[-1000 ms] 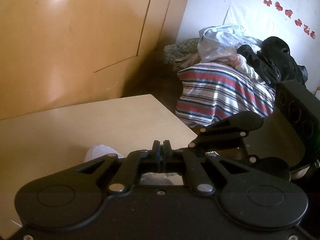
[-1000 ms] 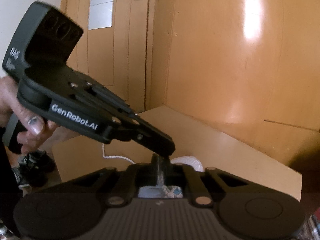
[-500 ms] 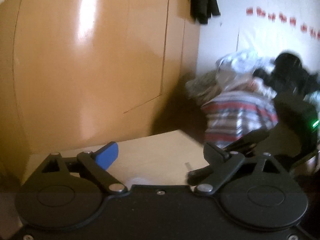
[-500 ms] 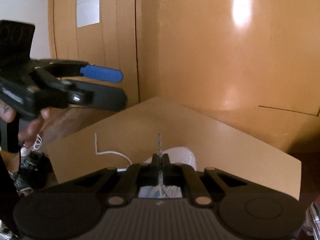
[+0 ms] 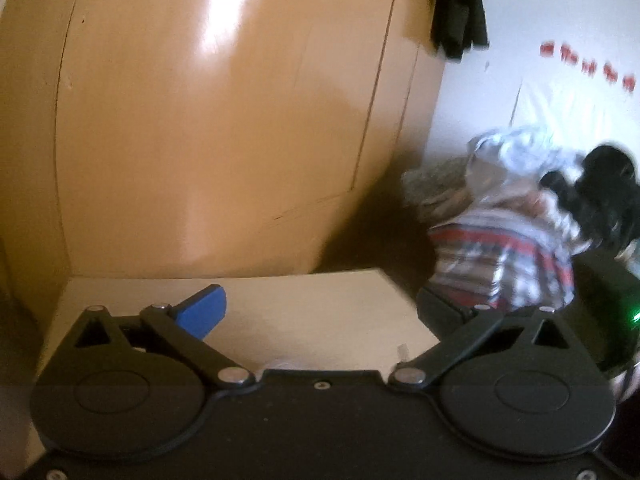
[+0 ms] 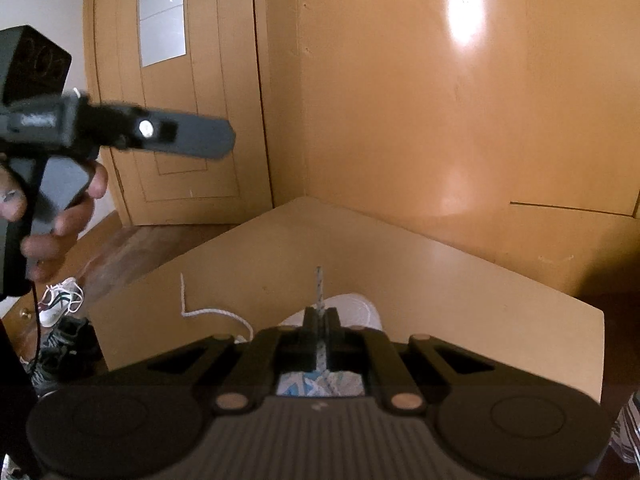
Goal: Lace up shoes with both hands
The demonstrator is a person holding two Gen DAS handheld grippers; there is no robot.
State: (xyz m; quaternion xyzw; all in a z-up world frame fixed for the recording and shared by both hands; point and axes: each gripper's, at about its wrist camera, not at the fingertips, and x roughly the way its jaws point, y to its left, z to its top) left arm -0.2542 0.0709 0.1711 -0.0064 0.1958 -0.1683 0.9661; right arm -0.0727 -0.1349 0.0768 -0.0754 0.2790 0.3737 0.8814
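Observation:
My right gripper [image 6: 319,318] is shut on a lace end [image 6: 319,285] that sticks up between its fingers. Below it a white shoe [image 6: 352,310] sits on the wooden table [image 6: 460,280], its toe showing past the fingers and its blue-patterned inside [image 6: 316,384] under the linkage. The other white lace end [image 6: 200,312] lies loose on the table to the left. My left gripper [image 5: 320,312] is open wide and empty, with a blue pad [image 5: 204,312] on its left finger. In the right wrist view it is held high at the left [image 6: 192,140].
A wooden wardrobe [image 5: 200,120] stands behind the table, a door [image 6: 180,100] to its left. Other shoes [image 6: 60,304] lie on the floor at the left. A pile of clothes and striped cloth [image 5: 512,256] lies to the right of the table.
My left gripper has opened, let go of the lace, and risen up and away from the shoe. My right gripper stays shut on the lace end.

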